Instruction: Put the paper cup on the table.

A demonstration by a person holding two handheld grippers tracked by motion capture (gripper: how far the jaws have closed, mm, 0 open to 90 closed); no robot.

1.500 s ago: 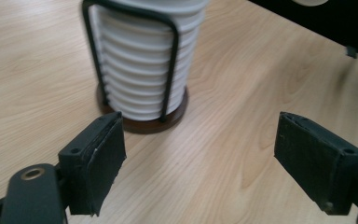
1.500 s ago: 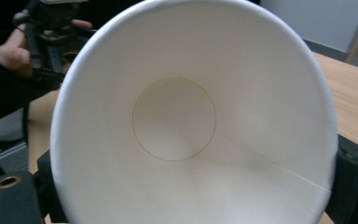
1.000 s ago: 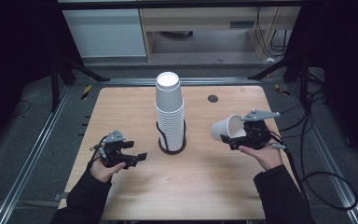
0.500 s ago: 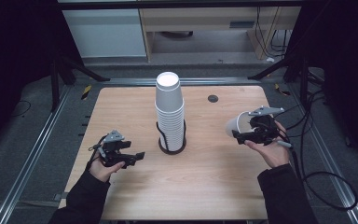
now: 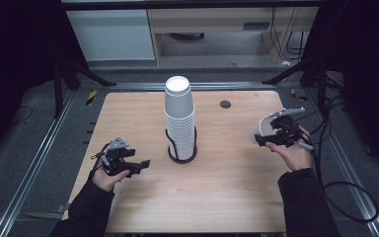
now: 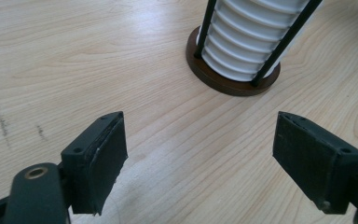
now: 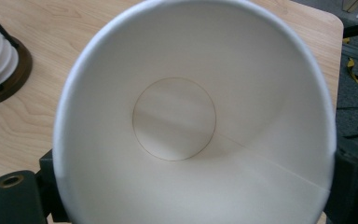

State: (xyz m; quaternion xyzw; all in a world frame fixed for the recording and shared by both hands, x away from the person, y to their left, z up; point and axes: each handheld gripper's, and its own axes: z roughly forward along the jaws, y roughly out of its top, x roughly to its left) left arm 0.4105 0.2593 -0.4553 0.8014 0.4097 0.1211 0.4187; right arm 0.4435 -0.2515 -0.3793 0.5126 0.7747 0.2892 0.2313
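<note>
The right gripper (image 5: 271,137) holds a single paper cup (image 5: 257,133) off the desk (image 5: 227,197), near the right edge and well apart from the stack of cups (image 5: 179,116) in the middle. Its fingers are clenched on the cup's sides near the rim, one on each side, as the right gripper view shows: dark pads sit at the lower left and lower right of the cup (image 7: 191,121), whose open mouth faces that camera. Held this way, on its side with its bottom pointing away from the hand, the cup is probably being carried clear of the stack so that it can be set down on the open wood by the right edge; that is a judgement from the pose.

The stack stands upside down in a holder (image 5: 181,154) with a dark round base and thin black upright rods, which keep the tower from tipping while one cup is taken off.

The left gripper (image 5: 138,164) rests low near the left edge, its fingers (image 6: 98,158) released and wide apart with nothing between them, pointed toward the holder's base (image 6: 233,79). It seems to be waiting, or ready to steady the holder.

The cup is plain white paper, thin-walled and tapered, with a rolled rim, a faint side seam, and a round bottom ringed by a brownish line. It looks clean and undented.
</note>
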